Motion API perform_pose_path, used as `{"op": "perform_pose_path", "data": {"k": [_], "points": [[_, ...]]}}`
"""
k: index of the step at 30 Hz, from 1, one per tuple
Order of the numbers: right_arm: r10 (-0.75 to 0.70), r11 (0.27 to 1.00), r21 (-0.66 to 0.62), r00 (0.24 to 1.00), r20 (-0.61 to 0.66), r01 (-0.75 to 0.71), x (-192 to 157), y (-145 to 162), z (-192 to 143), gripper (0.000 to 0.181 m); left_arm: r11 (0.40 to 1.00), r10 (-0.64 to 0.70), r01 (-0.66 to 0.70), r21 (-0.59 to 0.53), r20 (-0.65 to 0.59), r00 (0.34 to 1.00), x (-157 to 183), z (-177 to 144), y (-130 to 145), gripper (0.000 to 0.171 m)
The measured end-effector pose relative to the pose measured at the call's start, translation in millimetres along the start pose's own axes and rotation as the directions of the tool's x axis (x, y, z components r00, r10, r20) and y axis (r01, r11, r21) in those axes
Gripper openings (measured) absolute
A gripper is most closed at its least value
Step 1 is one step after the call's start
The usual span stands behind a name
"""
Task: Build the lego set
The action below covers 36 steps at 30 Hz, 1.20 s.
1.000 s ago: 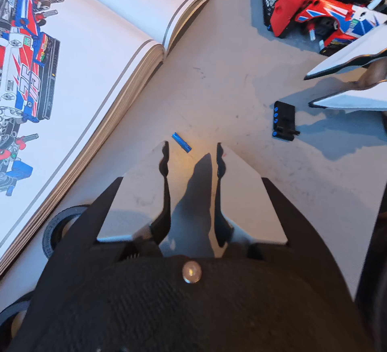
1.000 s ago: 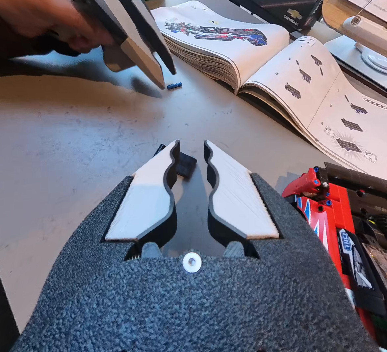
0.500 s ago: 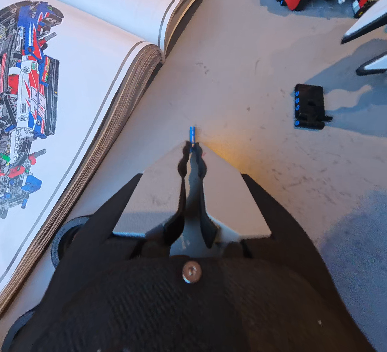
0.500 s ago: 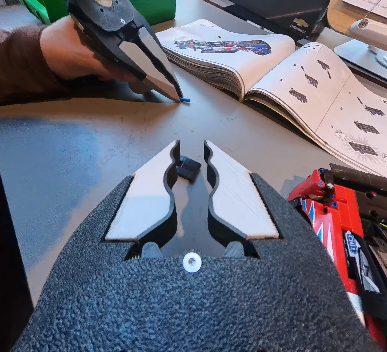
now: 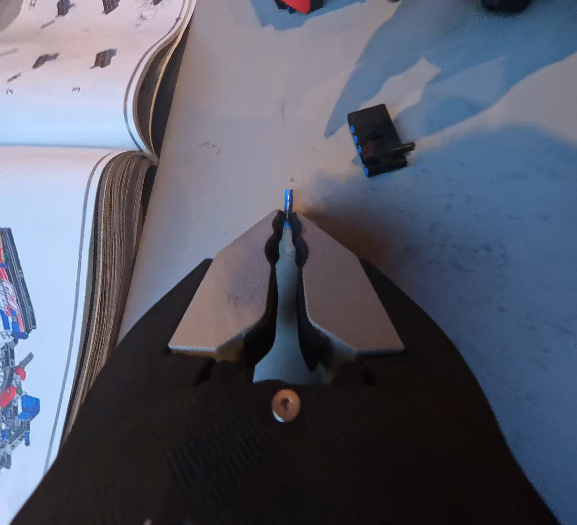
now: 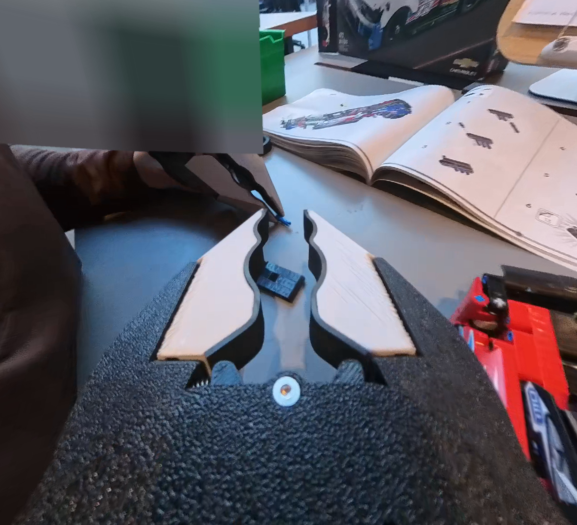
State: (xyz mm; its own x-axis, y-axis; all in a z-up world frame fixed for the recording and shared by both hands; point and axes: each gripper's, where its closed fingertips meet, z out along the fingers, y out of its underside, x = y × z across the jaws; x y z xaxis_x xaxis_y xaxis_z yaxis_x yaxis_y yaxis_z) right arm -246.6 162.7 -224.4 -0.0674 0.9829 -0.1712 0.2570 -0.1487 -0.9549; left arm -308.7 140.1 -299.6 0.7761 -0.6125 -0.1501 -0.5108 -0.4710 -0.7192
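Blue and slim, the small pin (image 5: 288,201) is pinched between the very tips of the left gripper (image 5: 288,217), whose jaws are closed down to a thin slit on it; its long axis runs straight forward in line with the fingers, about half of it sticking out past the tips, low over the grey table (image 5: 237,110). From the right wrist view the same pin (image 6: 284,222) shows only as a short blue stub at the left gripper's tip (image 6: 274,213), and whether it touches the table cannot be told. Ahead and to the right of the pin lies a black brick assembly (image 5: 376,140) flat on the table, blue pin ends along its left edge and a dark peg jutting from its right side. The right gripper (image 6: 285,216) hovers above that assembly (image 6: 280,282) with its jaws apart and nothing between them. An open instruction booklet (image 5: 71,79) lies to the left, its far pages blurred. A red car model (image 6: 512,341) sits at the right, cut off by the frame edge. Farther back stand a green bin (image 6: 272,65), its contents hidden, and the set's box (image 6: 406,7).
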Motion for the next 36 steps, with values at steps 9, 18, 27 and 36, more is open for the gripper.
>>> {"op": "perform_pose_path", "data": {"k": [9, 18, 27, 36], "points": [[-0.150, 0.961, -0.218, 0.983, 0.106, 0.170, -22, 37, -5, 0.029, 0.945, 0.222, -0.180, 0.272, -0.130, 0.966, 50, -16, -45, 0.001], [-0.425, 0.837, -0.322, 0.896, 0.124, 0.442, -53, 54, -16, 0.009, 0.877, 0.442, -0.392, 0.278, -0.141, 0.886, 91, -10, -53, 0.002], [-0.498, 0.771, -0.370, 0.853, 0.156, 0.518, -58, 70, -6, 0.004, 0.869, 0.449, -0.386, 0.311, -0.162, 0.879, 99, -13, -51, 0.002], [-0.362, 0.842, -0.386, 0.926, 0.112, 0.376, -40, 68, -8, 0.004, 0.914, 0.361, -0.314, 0.255, -0.161, 0.919, 88, -5, -45, 0.018]]}}
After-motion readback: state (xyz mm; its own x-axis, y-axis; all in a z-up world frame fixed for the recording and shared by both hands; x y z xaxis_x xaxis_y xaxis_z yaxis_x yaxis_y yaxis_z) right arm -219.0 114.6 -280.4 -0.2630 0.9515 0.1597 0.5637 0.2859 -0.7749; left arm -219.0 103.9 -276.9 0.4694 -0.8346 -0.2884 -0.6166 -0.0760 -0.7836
